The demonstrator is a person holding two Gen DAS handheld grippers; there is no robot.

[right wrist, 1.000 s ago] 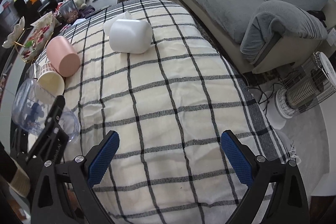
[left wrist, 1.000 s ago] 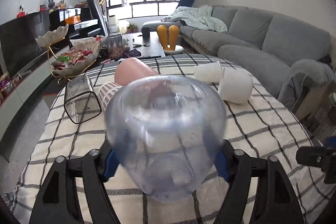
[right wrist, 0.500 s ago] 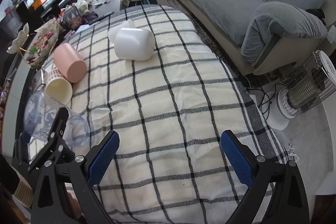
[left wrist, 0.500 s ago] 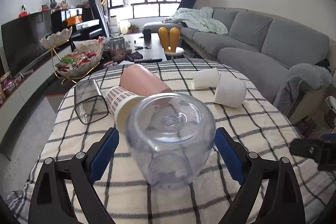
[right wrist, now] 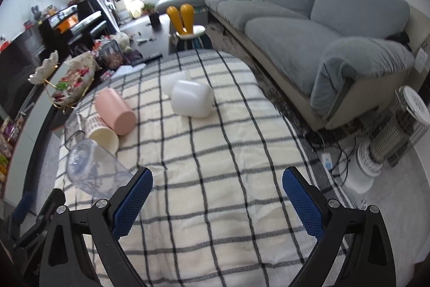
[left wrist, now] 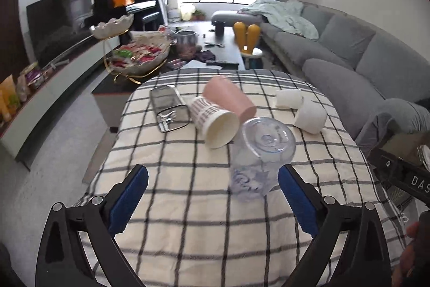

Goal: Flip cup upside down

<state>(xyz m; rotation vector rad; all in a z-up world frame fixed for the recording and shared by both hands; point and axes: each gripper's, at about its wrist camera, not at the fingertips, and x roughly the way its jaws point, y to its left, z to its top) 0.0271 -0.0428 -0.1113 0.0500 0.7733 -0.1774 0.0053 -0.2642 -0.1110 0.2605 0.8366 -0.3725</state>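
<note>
A clear plastic cup [left wrist: 259, 156] stands upside down on the checked tablecloth [left wrist: 188, 195], base up, just ahead of my left gripper [left wrist: 212, 195]. The left gripper is open and empty, its blue pads apart, the cup near the right pad but not touched. The cup also shows at the left of the right wrist view [right wrist: 94, 170]. My right gripper [right wrist: 216, 201] is open and empty over the cloth to the cup's right.
Beyond the cup lie a patterned paper cup [left wrist: 215, 123], a pink cup [left wrist: 228, 96], a clear square cup [left wrist: 168, 108] and two white cups [left wrist: 309, 114] on their sides. A grey sofa [right wrist: 309, 26] and a heater [right wrist: 389, 141] stand right of the table.
The left gripper opened, let go of the clear cup and drew back. The cup now stands base up on the cloth. The right gripper tilted upward a little.
</note>
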